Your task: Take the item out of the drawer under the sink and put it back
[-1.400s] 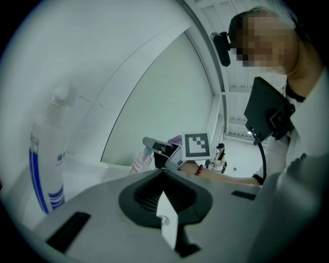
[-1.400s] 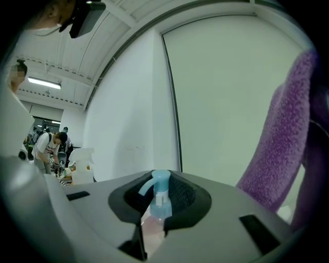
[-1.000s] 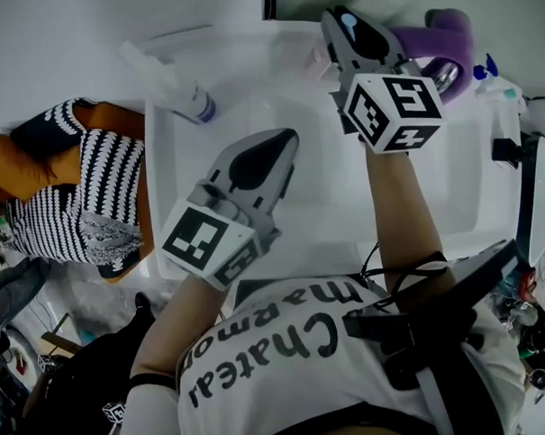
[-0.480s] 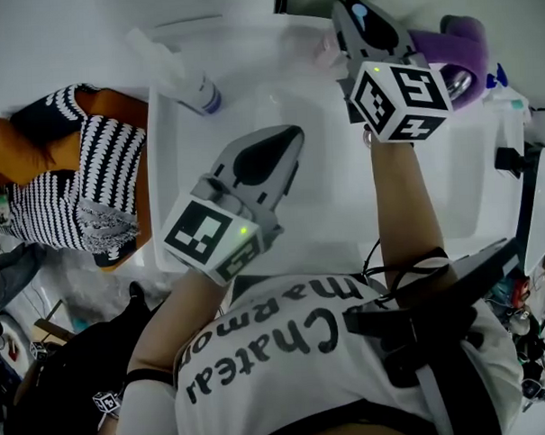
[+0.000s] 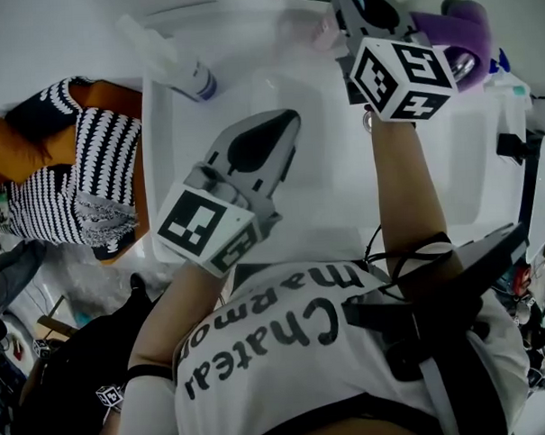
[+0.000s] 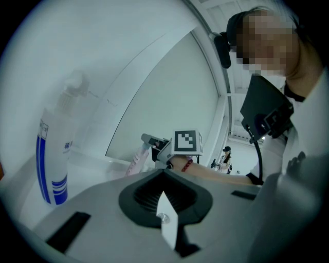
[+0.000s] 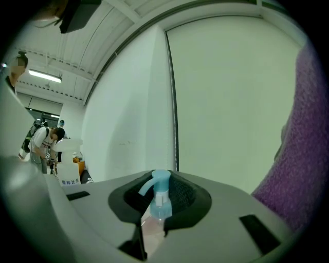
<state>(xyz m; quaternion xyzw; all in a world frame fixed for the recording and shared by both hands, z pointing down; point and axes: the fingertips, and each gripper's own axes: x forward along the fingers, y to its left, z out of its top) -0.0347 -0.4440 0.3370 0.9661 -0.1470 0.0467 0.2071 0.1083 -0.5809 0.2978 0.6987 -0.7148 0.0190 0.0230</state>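
Right gripper (image 7: pixel 162 186) clasps pinkish pump bottle (image 7: pixel 152 226) — blue-nozzled.

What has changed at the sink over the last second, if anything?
Nothing visibly moved; only the head view shifted slightly. The right gripper still clamps the pump bottle above the sink, and the left gripper stays shut and empty.

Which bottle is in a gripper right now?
The pink pump bottle with the pale blue head, in the right gripper; the white spray bottle stands free.
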